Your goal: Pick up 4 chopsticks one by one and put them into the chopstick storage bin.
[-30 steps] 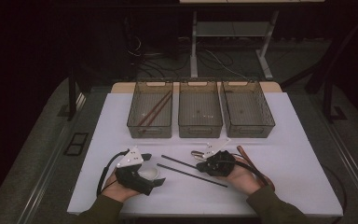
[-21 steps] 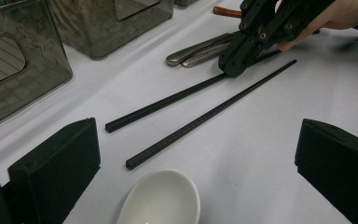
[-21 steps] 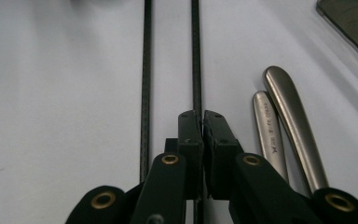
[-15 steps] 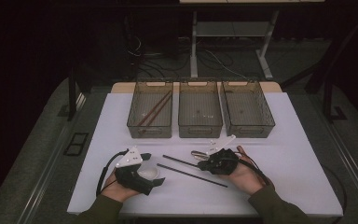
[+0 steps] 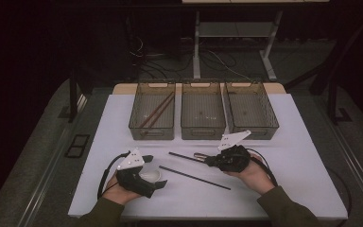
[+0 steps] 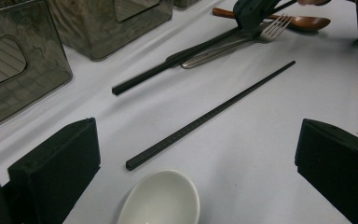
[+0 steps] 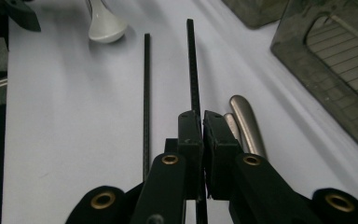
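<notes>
Black chopstick [image 7: 193, 84] in clamped right tool [image 7: 201, 122]

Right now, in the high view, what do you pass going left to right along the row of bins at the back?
Left bin holding brown chopsticks → middle bin → right bin.

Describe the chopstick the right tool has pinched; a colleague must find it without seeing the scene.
On the white table, in front of the middle bin, lie two black chopsticks. The held chopstick is the one nearer the bins, its end clamped in the right tool beside a fork; the free chopstick lies untouched.
</notes>
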`<state>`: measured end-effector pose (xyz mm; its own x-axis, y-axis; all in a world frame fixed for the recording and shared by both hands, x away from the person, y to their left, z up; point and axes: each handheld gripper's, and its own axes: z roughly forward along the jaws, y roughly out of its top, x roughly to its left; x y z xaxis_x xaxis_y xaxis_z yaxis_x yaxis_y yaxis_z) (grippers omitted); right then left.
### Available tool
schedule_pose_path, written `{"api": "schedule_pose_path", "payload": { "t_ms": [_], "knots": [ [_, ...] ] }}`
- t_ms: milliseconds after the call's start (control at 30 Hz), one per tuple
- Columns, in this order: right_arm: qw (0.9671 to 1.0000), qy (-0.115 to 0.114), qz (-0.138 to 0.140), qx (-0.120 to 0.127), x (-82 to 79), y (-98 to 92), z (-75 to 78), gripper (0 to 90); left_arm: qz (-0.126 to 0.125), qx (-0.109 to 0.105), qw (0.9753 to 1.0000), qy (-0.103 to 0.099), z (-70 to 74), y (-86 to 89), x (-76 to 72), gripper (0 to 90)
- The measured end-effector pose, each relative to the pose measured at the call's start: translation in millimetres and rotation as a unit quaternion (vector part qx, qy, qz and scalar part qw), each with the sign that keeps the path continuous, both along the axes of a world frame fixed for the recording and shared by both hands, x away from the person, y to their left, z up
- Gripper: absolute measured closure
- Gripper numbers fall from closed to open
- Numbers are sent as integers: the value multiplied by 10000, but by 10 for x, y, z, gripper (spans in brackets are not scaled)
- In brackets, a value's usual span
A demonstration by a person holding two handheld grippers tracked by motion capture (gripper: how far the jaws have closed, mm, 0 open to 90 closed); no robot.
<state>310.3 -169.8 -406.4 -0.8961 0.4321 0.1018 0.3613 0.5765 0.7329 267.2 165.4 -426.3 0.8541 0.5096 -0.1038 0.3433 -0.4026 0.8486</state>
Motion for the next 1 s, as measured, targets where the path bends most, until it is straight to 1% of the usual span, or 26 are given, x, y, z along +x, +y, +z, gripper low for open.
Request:
{"api": "schedule_pose_path", "payload": {
  "t_ms": [167,200,333,433,600,800,900,1000],
  "knots": [
    [9998,-40,-66,168,35,-62,110,862,11,-30,10000,0,-5,-4,11,0],
    [9998,-49,-74,185,48,-73,132,862,12,-6,10000,12,-6,-6,13,0],
    [9994,-114,-211,249,107,-111,218,863,13,-10,10000,-48,2,1,5,0],
    [9988,-190,-308,345,165,-147,304,862,44,-58,10000,-46,2,14,6,0],
    [9971,-322,-536,431,292,-168,475,862,47,-45,10000,-25,1,8,1,0],
    [9953,-390,-806,373,480,-88,627,862,43,-57,10000,-37,-4,11,6,0],
    [9942,-407,-920,375,567,-16,668,862,12,-80,10000,-26,-3,7,0,0],
    [9936,-427,-999,316,658,76,704,862,4,-64,10000,-27,-2,5,-1,0]
  ]
}}
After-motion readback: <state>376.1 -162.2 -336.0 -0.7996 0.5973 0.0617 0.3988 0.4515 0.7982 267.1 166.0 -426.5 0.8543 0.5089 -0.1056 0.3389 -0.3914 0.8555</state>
